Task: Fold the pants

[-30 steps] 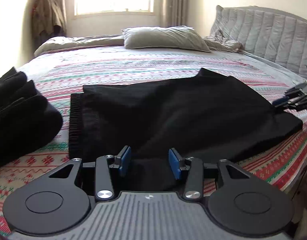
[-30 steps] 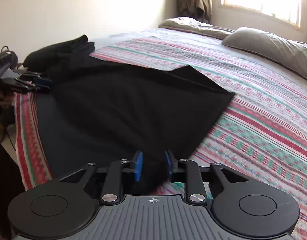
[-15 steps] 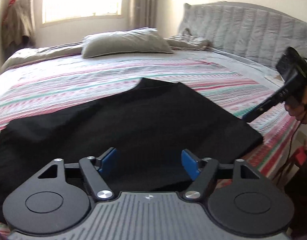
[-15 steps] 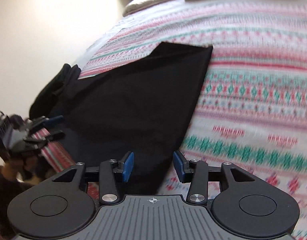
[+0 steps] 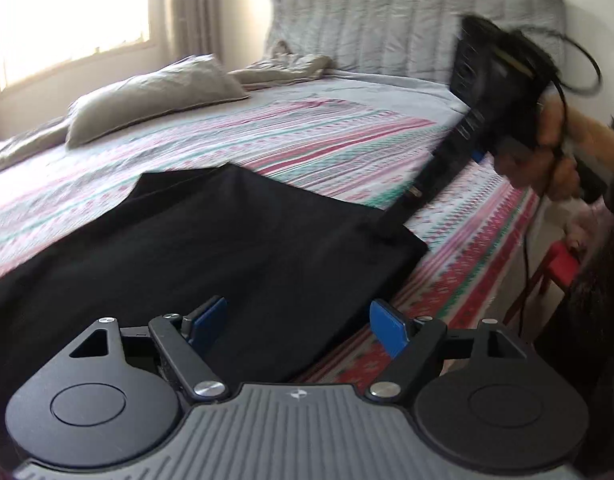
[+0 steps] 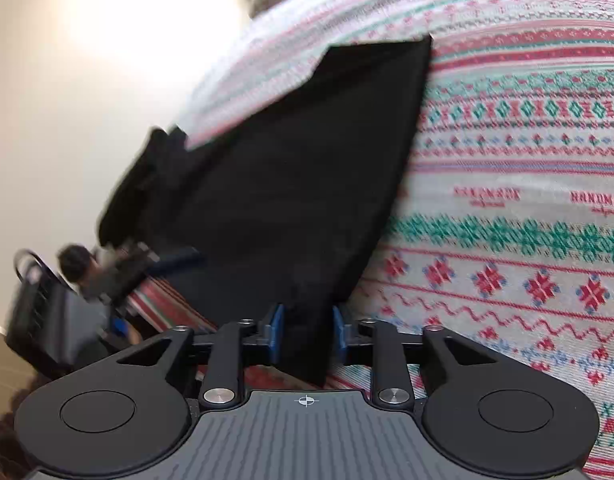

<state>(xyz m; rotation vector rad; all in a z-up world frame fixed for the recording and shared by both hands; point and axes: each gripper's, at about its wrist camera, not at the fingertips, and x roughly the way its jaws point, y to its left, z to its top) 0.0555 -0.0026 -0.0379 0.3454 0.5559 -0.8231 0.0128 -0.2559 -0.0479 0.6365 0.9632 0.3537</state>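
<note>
- Your left gripper (image 5: 297, 326) has its blue-padded fingers (image 5: 387, 326) spread wide, with nothing between them.
- The black pants (image 5: 211, 248) lie flat on the patterned bedspread (image 5: 327, 140), reaching forward and to the left from those fingers; the pants' near edge runs under the gap between them.
- Your right gripper (image 6: 305, 330) has its fingers (image 6: 276, 330) partly parted, and a corner of the pants (image 6: 307, 184) sits between the pads; you cannot tell whether they touch the cloth.
- From the right fingers the pants stretch ahead and leftward; bare bedspread (image 6: 507, 200) lies to the right.
- A grey pillow (image 5: 147, 100) and padded headboard (image 5: 387, 24) sit far beyond the left fingers.
</note>
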